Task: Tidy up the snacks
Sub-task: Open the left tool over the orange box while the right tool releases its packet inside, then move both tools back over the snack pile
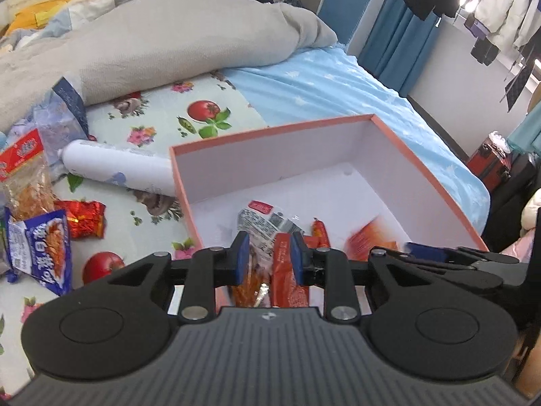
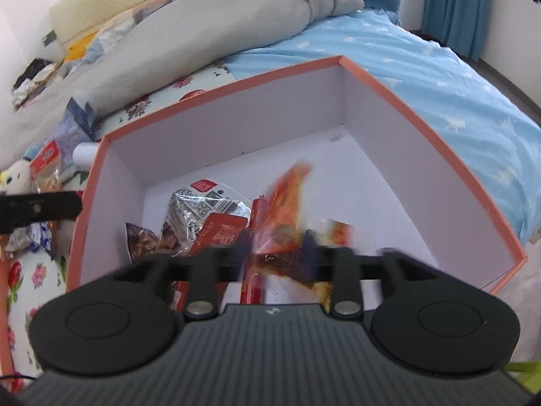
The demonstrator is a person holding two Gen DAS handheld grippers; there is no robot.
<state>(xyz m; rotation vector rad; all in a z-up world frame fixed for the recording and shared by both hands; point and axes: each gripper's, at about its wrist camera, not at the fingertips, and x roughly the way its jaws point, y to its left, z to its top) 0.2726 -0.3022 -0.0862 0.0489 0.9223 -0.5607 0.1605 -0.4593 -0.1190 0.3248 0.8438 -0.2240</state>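
Both tools sit over the near edge of the orange-rimmed box (image 1: pixel 429 182), which rests on the bed on a floral cloth (image 1: pixel 159 128).

Left tool (image 1: pixel 269 253): blue pads partly closed, with two packets between them, a clear packet with orange strips (image 1: pixel 252 287) and a red packet (image 1: pixel 287 277). The pads look pressed to the packets' sides, so this reads as a grip on both, over the box's near wall.

Right tool (image 2: pixel 277 253): heavily blurred. Its jaws stand apart. An orange packet (image 2: pixel 287 209) is smeared by motion in the gap, tilted, its upper end toward the far side of the box. I cannot tell whether the pads touch it; they look clear of it.

Inside the box, near-left part of the floor: a silver-and-clear packet with a red label (image 2: pixel 203 206), a flat red packet (image 2: pixel 219 233), a dark brown packet (image 2: pixel 142 240) and a red sausage stick (image 1: pixel 321 233). The far half of the floor is bare white.

Outside the box, on the cloth to the left: a white cylinder (image 1: pixel 118 169) touching the box's left wall, a blue noodle packet (image 1: pixel 44 247), a red foil packet (image 1: pixel 84 220), a clear packet with a red header (image 1: pixel 25 176) and a pale blue bag (image 1: pixel 64 115). A grey duvet (image 1: pixel 169 40) lies at the far side, and the blue sheet (image 1: pixel 338 81) runs off to the right.
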